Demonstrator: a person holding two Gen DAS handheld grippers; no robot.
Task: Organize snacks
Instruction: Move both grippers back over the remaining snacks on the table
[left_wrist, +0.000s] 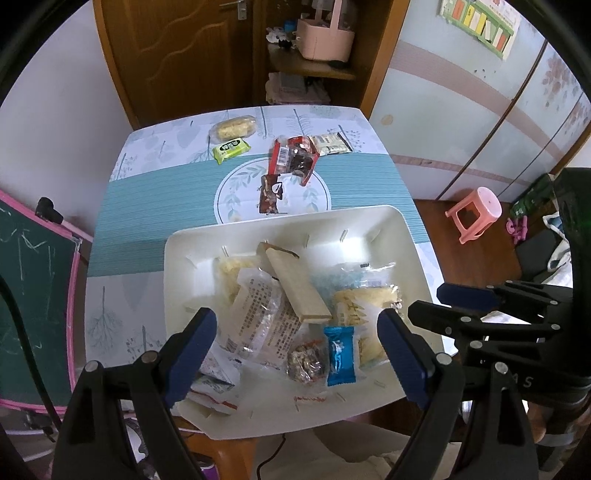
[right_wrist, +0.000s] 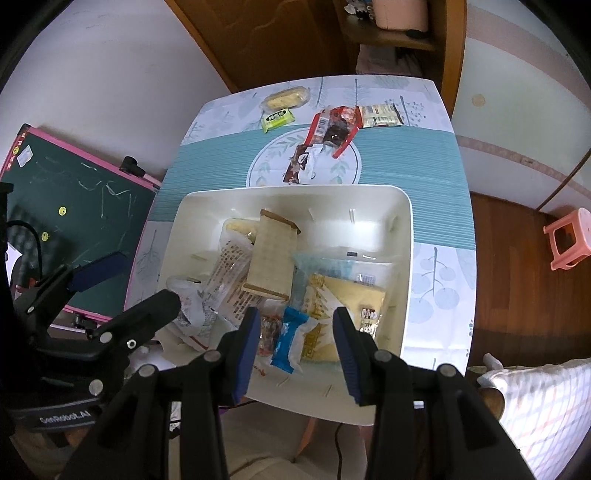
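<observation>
Room: small room w/ wooden door (left_wrist: 177, 55), pale sliding wardrobe panels on the right, pink stool (left_wrist: 476, 212) on a wood floor, green chalkboard (right_wrist: 74, 221) leaning at the left.
Surface: table (left_wrist: 147, 206) under a teal-and-white leaf-print cloth; white bin (left_wrist: 402, 236) sits at its near edge, roughly centred.
My pose: both my grippers tilt steeply down over the near half of the bin, side by side; left gripper (left_wrist: 297, 350) over the bin's near-left part, right gripper (right_wrist: 295, 350) over its near-right.
Snacks in bin: long beige wafer bar (left_wrist: 299, 288) propped diagonally mid-bin; clear printed wrapper (left_wrist: 262, 317) beside it; yellow cracker pack (right_wrist: 347, 310) on the right; blue candy (left_wrist: 341, 354) and a nut cluster pack (left_wrist: 306, 360) near the front wall.
Snacks still out: at the table's far edge, a yellow cake pack (left_wrist: 232, 127) w/ green packet (left_wrist: 231, 149) just beside it; red packet (left_wrist: 295, 158) and cream packet (left_wrist: 330, 144) toward far-right; brown wrapper (left_wrist: 269, 194) near centre, just beyond the bin.
Left jaws: spread wide, nothing between the pads, touching nothing.
Right jaws: a narrower gap but released; blue candy shows beneath the gap, pads not pressing it.
</observation>
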